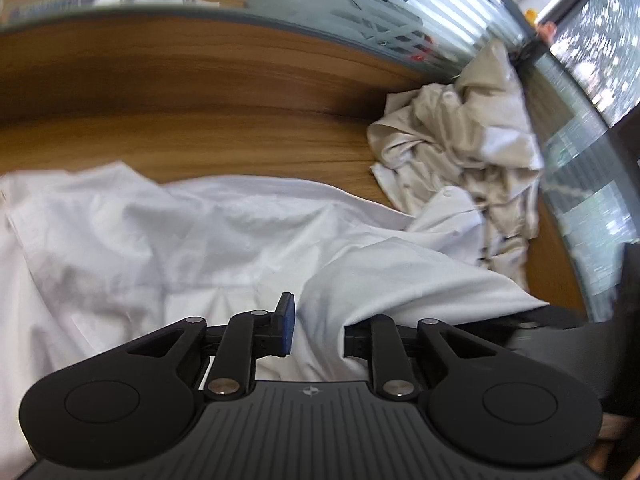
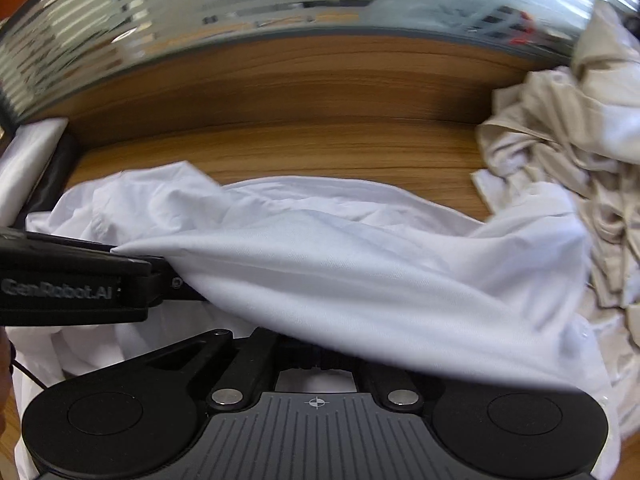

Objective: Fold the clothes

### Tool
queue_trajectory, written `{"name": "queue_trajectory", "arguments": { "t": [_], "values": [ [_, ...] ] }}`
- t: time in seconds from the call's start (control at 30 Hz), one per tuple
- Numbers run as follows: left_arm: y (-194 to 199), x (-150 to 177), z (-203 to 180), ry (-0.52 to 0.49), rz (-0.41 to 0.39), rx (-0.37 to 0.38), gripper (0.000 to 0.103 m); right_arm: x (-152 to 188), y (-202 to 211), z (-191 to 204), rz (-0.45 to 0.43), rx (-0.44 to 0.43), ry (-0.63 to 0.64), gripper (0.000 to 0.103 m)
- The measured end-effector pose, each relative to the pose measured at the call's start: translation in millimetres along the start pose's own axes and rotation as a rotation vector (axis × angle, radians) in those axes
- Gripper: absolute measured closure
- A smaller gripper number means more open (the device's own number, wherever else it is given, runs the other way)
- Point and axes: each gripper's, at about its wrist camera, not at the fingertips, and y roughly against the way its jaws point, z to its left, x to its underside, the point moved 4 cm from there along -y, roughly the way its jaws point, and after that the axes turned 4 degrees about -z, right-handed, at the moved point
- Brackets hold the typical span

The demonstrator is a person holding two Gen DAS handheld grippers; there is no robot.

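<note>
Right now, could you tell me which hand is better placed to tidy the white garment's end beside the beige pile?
Probably the right: the right gripper sits nearer the beige pile, while the left gripper is further left along the white garment.

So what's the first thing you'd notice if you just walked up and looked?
The big white garment spread over the near part of the wooden table. A crumpled beige pile of clothes sits at the table's far right. Both the left gripper and the right gripper have white cloth in them.
</note>
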Motion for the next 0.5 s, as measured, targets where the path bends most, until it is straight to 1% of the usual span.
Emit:
{"name": "queue_trajectory", "arguments": {
  "t": [0.07, 0.1, 0.17, 0.23, 0.33, 0.37, 0.4, 0.5],
  "values": [
    [-6, -2, 3, 0.024, 0.013, 0.022, 0.083, -3, 9, -11, -0.005, 0.002, -0.025, 0.102],
    [-7, -3, 4, 0.029, 0.016, 0.018, 0.083, -3, 13, -17, -0.002, 0.007, -0.027, 0.102],
    [-10, -6, 5, 0.023, 0.017, 0.006, 0.083, -2, 15, -26, 0.000, 0.055, 0.008, 0.102],
    [-12, -6, 8, 0.040, 0.033, 0.024, 0.083, 0, 16, -35, 0.002, 0.107, 0.042, 0.102],
    [-11, -4, 9, 0.046, 0.043, 0.034, 0.083, 2, 17, -41, 0.026, 0.066, 0.007, 0.102],
    [-10, -3, 10, 0.050, 0.046, 0.037, 0.083, 2, 18, -39, 0.024, 0.057, 0.013, 0.099],
    [-9, -2, 10, 0.054, 0.049, 0.039, 0.083, 1, 20, -35, 0.023, 0.031, 0.015, 0.097],
    [-7, 1, 13, 0.066, 0.058, 0.049, 0.083, -2, 21, -20, 0.043, -0.082, -0.008, 0.097]
  ]
}}
